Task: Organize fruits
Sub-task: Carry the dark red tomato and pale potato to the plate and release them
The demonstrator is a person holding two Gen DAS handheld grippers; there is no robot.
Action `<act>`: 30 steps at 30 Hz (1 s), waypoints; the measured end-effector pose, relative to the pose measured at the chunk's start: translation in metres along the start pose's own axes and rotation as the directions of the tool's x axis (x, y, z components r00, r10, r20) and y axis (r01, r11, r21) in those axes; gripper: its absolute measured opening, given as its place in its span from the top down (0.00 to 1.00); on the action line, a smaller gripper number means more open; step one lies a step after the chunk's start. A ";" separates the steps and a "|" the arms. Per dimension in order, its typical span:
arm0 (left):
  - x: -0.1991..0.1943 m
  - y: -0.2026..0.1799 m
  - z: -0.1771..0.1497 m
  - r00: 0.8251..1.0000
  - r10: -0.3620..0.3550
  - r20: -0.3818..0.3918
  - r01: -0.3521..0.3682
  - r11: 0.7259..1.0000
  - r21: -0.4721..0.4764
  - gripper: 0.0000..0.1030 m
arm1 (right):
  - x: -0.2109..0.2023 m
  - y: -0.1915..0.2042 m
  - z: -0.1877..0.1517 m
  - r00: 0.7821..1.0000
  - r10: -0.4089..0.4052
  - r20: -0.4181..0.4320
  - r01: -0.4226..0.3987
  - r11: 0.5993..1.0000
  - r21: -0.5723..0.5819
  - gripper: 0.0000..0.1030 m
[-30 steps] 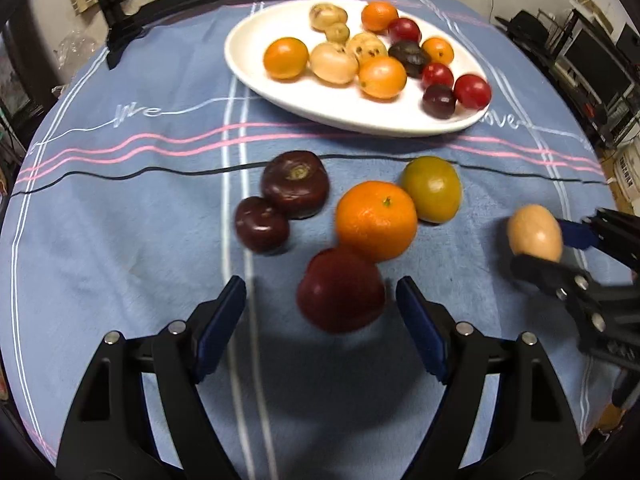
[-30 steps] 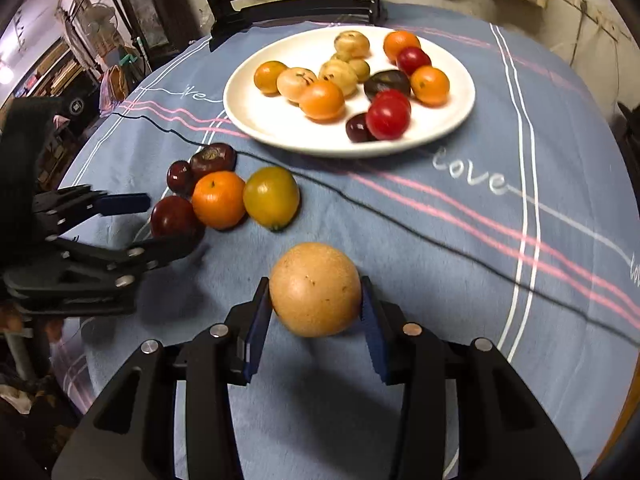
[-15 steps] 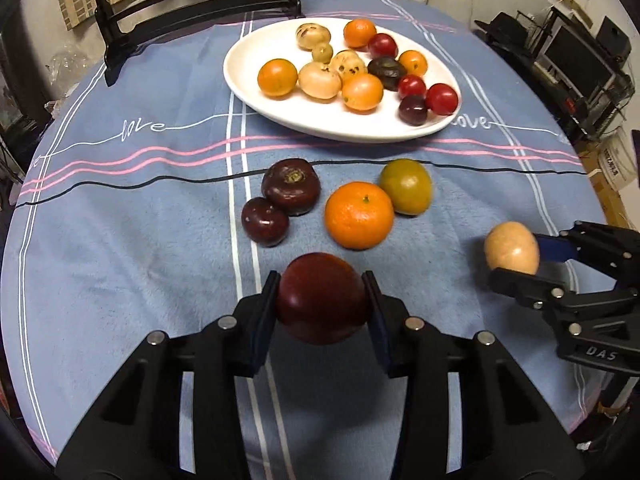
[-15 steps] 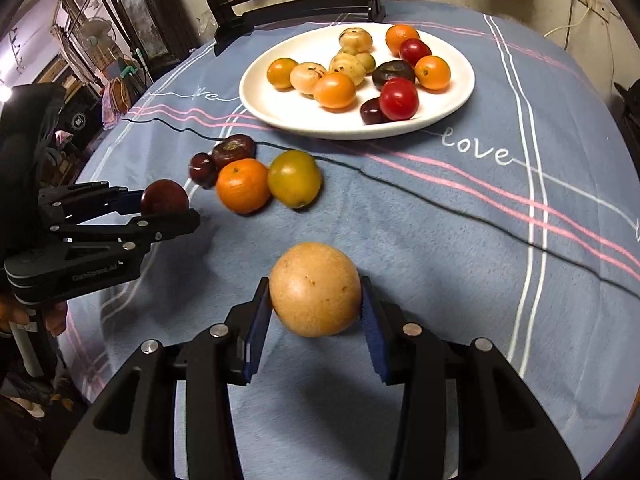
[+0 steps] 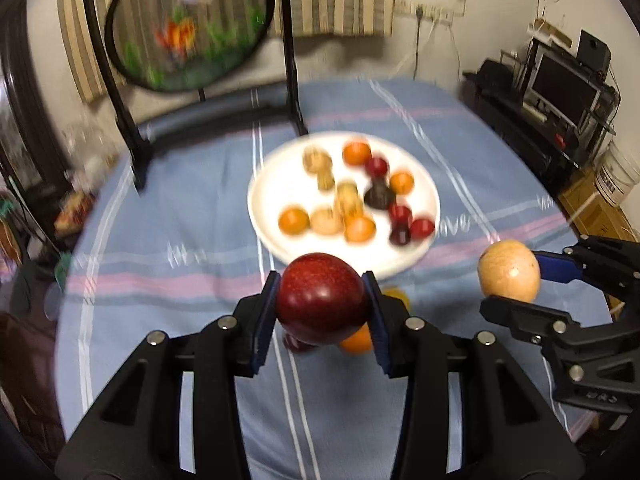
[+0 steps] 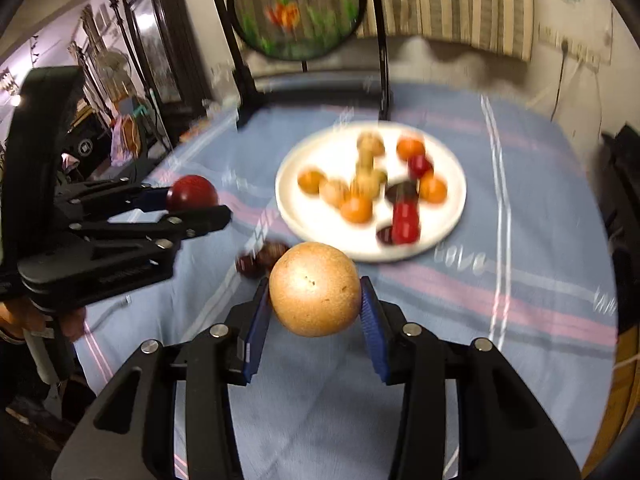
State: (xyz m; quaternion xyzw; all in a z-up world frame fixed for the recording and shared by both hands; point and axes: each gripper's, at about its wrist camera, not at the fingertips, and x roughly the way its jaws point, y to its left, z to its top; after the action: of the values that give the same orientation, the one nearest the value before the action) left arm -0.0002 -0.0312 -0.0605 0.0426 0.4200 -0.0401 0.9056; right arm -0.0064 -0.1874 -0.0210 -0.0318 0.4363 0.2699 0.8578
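Note:
My left gripper is shut on a dark red plum, lifted above the blue cloth. My right gripper is shut on a tan round fruit, also held in the air. Each gripper shows in the other's view: the right gripper with its tan fruit at the right, the left gripper with the plum at the left. Ahead lies a white plate, also seen as the plate, with several small fruits. An orange and dark plums stay on the cloth, partly hidden.
The round table wears a blue cloth with pink and white stripes. A black stand with a round embroidered screen rises at the far edge. Dark shelving with electronics stands at the right. A person's hand holds the left gripper.
The left gripper closed on the dark red plum. Both grippers then rose off the cloth with their fruits and tilted up, so the plate now lies farther ahead and the wall shows.

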 end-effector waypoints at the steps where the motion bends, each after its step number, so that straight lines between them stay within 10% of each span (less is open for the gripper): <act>1: -0.005 -0.001 0.009 1.000 0.011 0.025 -0.011 1.000 0.006 0.60 | -0.005 0.001 0.008 1.000 0.000 0.020 0.000 1.000 -0.003 0.58; 11: -0.017 0.002 0.047 0.993 0.054 0.108 -0.054 0.999 -0.002 0.59 | -0.035 0.002 0.060 0.986 -0.008 0.164 0.009 1.000 -0.006 0.58; 30: 0.024 0.007 0.064 0.995 0.075 0.060 -0.074 0.997 -0.017 0.59 | 0.005 -0.019 0.076 0.993 0.015 0.113 -0.019 0.999 0.028 0.58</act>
State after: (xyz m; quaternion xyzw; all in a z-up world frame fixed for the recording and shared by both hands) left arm 0.0650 -0.0322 -0.0374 0.0506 0.3909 -0.0045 0.9191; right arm 0.0605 -0.1798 0.0185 -0.0004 0.3913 0.2722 0.8791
